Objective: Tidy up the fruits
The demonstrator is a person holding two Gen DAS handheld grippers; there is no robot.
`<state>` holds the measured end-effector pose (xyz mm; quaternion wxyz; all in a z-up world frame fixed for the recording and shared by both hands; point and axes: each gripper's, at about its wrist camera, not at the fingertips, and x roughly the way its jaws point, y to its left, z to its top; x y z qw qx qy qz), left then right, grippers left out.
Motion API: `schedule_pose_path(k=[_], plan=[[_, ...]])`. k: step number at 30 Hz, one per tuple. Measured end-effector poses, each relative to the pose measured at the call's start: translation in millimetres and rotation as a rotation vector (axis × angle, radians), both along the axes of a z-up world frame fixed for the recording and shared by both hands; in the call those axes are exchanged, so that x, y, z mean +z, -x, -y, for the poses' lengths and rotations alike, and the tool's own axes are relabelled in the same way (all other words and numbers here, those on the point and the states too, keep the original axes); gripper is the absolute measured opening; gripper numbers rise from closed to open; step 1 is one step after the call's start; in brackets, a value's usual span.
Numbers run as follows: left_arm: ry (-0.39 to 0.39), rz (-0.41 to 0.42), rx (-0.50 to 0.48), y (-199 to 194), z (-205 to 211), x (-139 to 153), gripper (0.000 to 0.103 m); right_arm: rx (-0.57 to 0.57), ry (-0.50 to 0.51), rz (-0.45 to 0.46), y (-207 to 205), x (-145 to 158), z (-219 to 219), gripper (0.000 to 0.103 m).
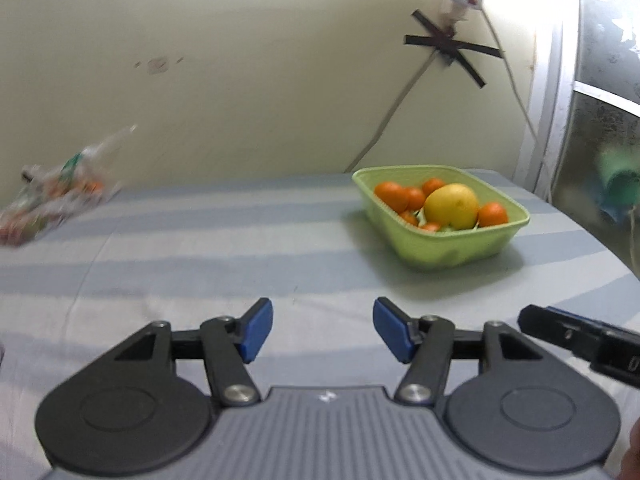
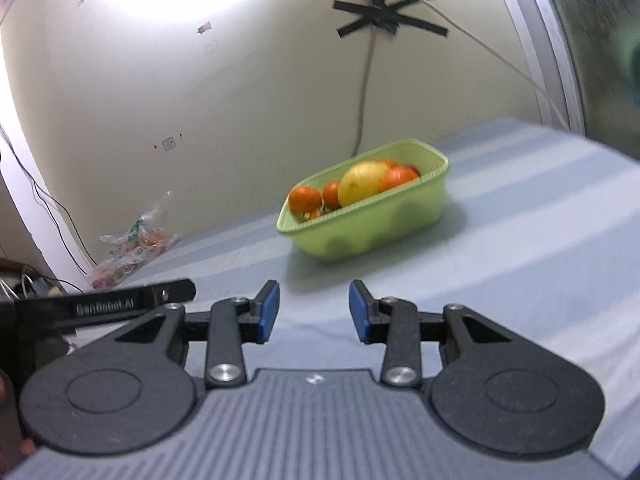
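Both grippers sit nearest the lens: the left gripper (image 1: 323, 330) and the right gripper (image 2: 314, 312) hang released, jaws spread and holding nothing, low over the striped blue-grey tablecloth (image 1: 200, 248), probably poised side by side before a reach. At one o'clock in the left view stands the green basket (image 1: 452, 246), well apart from both, gathering the fruit: a yellow citrus fruit (image 1: 452, 205) among small oranges (image 1: 391, 195). At ten o'clock lies a crumpled plastic bag (image 2: 134, 242), contents blurred.
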<state>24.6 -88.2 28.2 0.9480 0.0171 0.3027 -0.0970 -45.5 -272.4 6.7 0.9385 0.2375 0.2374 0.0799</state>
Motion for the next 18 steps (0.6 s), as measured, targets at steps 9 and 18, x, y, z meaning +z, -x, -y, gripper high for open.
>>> schedule_pose_path(k=[9, 18], plan=[[-0.033, 0.012, 0.089, 30.3, -16.1, -13.2, 0.088, 0.032, -0.056, -0.043, 17.6, -1.3, -17.1, 0.041], [-0.068, 0.047, 0.135, 40.2, -24.2, -10.0, 0.103, 0.061, -0.065, -0.035, 18.7, 2.4, -25.6, 0.045]])
